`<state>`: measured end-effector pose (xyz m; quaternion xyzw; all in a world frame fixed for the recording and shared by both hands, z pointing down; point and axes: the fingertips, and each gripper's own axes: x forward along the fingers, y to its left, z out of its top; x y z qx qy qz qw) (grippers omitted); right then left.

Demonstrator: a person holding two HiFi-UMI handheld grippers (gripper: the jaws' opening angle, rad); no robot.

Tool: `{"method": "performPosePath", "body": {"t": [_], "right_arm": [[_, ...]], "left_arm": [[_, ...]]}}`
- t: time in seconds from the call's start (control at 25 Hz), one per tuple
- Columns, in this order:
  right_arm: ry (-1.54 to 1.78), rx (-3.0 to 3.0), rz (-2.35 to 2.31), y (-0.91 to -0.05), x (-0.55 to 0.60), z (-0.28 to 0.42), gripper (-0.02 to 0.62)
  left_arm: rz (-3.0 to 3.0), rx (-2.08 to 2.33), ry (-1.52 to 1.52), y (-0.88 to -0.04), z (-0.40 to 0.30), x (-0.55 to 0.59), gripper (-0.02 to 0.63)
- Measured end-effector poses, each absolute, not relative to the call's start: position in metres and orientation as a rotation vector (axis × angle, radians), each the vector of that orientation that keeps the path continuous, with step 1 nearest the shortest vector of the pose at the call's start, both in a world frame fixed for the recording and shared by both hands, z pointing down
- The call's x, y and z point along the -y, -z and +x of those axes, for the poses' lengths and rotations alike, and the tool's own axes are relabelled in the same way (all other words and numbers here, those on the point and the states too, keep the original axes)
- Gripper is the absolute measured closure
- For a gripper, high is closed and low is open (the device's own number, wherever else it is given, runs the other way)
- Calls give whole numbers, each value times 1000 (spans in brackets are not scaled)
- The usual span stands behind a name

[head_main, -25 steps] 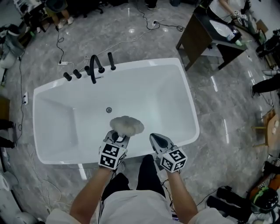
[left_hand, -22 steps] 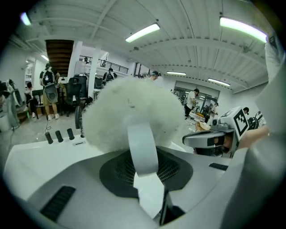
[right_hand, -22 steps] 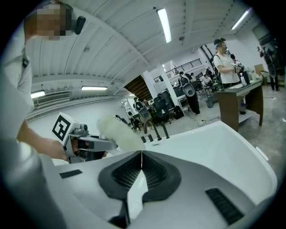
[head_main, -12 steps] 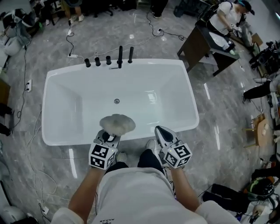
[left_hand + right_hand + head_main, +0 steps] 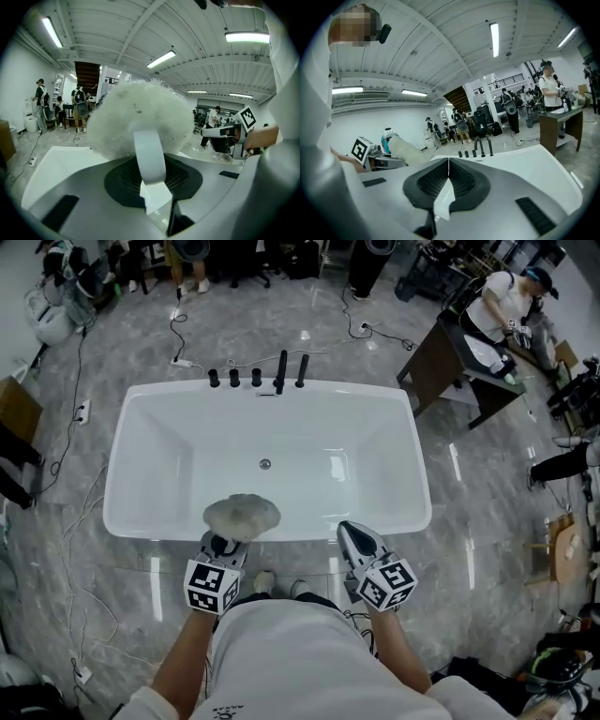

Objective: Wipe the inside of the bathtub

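One white bathtub [image 5: 356, 390], with one drain [image 5: 265, 464] in its floor and five black tap fittings [image 5: 256, 377] on its far rim. One fluffy white pad [image 5: 242, 516]. Two tongs: the left tongs [image 5: 226, 541] and the right tongs [image 5: 353, 532].

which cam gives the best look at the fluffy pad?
Left gripper view: the fluffy pad fills the frame, strap running into the left gripper's jaws. Head view shows its top over the bathtub's near rim; right gripper view only a small side sliver.
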<state>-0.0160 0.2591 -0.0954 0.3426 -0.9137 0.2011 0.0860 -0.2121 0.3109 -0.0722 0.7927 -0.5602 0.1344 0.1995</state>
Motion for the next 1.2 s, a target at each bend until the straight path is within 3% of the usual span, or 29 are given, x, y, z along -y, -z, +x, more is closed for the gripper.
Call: {"method": "performPosePath", "body": {"t": [1.2], "right_arm": [[-558,2780,986,109,-257,12,575]], "left_arm": [[2173,1753,-326,107,-190,-313,511]]}}
